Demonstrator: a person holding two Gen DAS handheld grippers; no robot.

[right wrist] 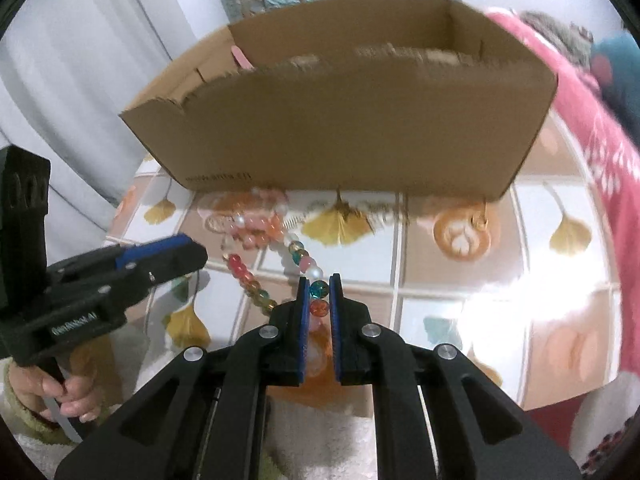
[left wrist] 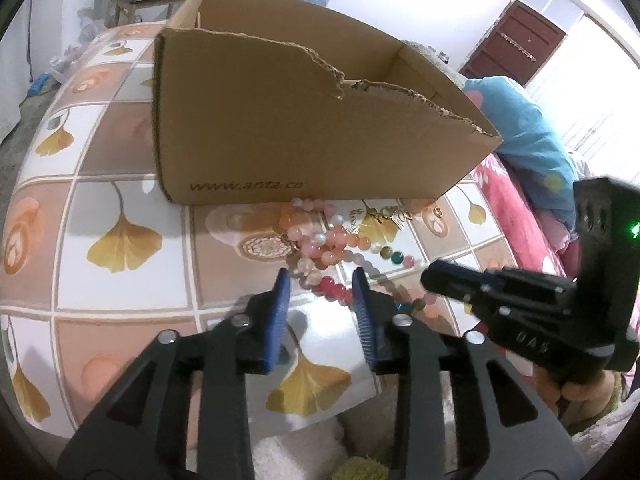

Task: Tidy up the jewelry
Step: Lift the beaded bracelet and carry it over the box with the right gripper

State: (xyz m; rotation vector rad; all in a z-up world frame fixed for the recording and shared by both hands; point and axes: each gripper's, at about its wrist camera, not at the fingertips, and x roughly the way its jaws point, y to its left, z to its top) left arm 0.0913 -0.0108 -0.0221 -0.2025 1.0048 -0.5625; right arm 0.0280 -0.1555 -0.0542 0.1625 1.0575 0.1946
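Observation:
A heap of pink and orange bead bracelets (left wrist: 320, 236) lies on the tiled tablecloth just in front of an open cardboard box (left wrist: 280, 120). My left gripper (left wrist: 320, 282) is open over the near end of the heap, with red beads (left wrist: 330, 286) showing between its blue pads, untouched. My right gripper (right wrist: 319, 292) is shut on a multicoloured bead strand (right wrist: 298, 256), a teal and an orange bead pinched between its pads. The strand runs from there back to the heap (right wrist: 256, 224). In the left wrist view the right gripper (left wrist: 432, 278) comes in from the right.
A gold charm chain (left wrist: 380, 216) and a small gold ring (right wrist: 480, 222) lie by the cardboard box (right wrist: 340, 128). The left gripper (right wrist: 192, 252) sits close on the left. A red blanket (right wrist: 600, 140) and a blue pillow (left wrist: 528, 128) border the table's right side.

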